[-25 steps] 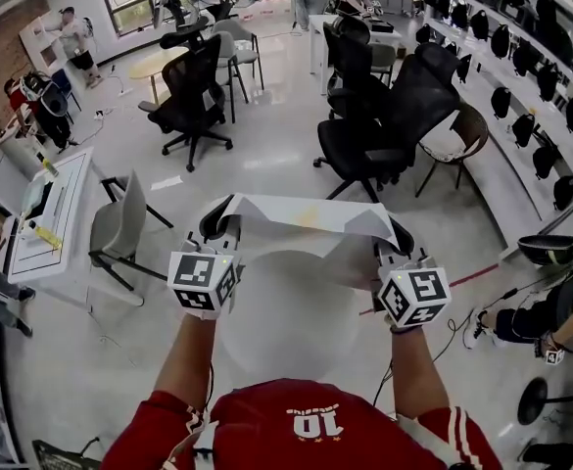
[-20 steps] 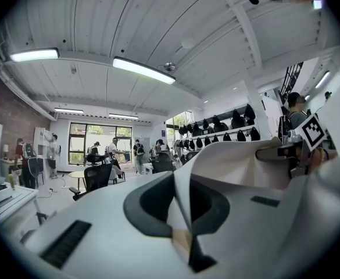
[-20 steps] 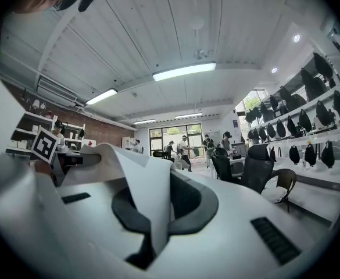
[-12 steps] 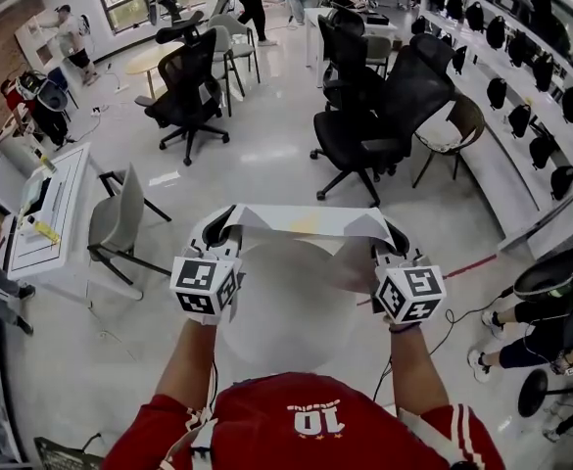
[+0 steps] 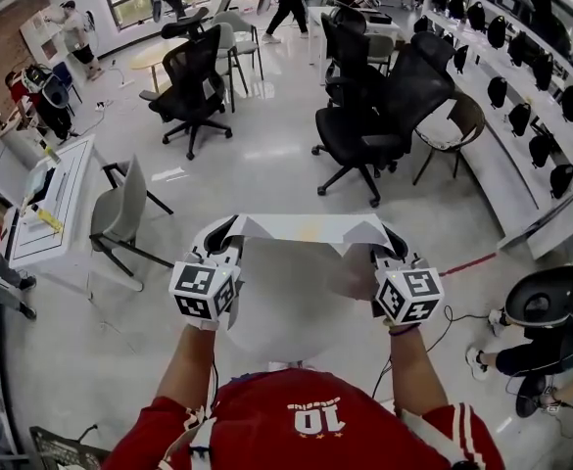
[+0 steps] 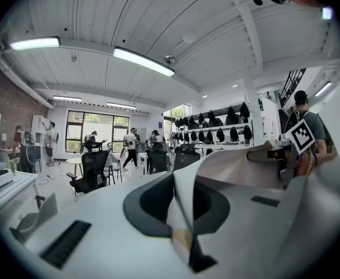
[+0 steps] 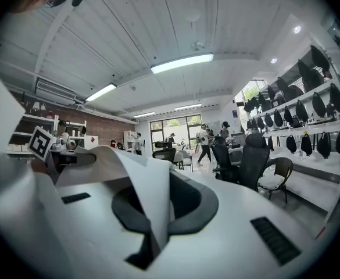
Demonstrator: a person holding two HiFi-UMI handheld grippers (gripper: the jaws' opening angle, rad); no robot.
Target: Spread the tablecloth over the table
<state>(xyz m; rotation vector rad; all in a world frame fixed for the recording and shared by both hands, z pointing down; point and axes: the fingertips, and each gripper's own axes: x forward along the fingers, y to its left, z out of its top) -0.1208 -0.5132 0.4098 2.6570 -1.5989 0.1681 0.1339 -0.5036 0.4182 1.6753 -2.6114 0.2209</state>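
White tablecloth (image 5: 301, 227), creased, pulled taut between the left tongs (image 5: 219, 235) and the right tongs (image 5: 392, 239), each clamped shut on an upper corner. It is held above the round white desk (image 5: 266, 333). Surroundings: glossy pale floor (image 5: 266, 155), black office chairs (image 5: 374, 116).

A white number 10, seen upside down, stands on the person's red shirt (image 5: 266, 414).
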